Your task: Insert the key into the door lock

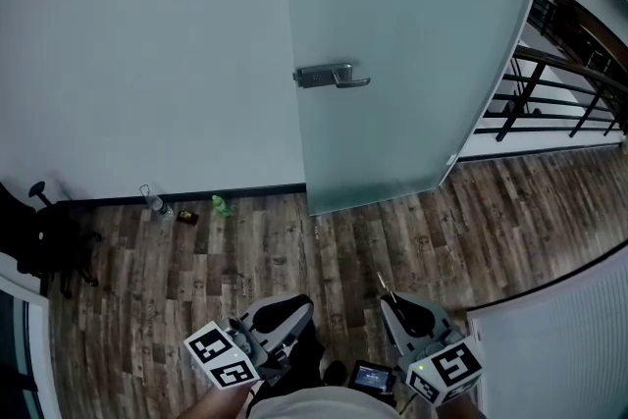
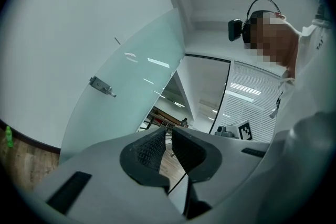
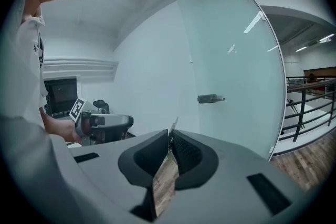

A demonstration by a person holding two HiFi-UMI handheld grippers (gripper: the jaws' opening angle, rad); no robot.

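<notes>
glass door (image 1: 412,44), frosted, stood well apart from both grippers, its lever handle (image 1: 351,79) and lock plate (image 1: 312,76) too small to show any keyhole. right gripper (image 3: 170,135) pinched the key (image 3: 174,124) between closed pads, only the thin blade tip poking out; left gripper (image 2: 169,132) showed a narrow gap with nothing in it. risk, as judged: a slim key nipped so near its end could pivot or slip on meeting the lock, and a misjudged line could scrape plate or glass.
</notes>
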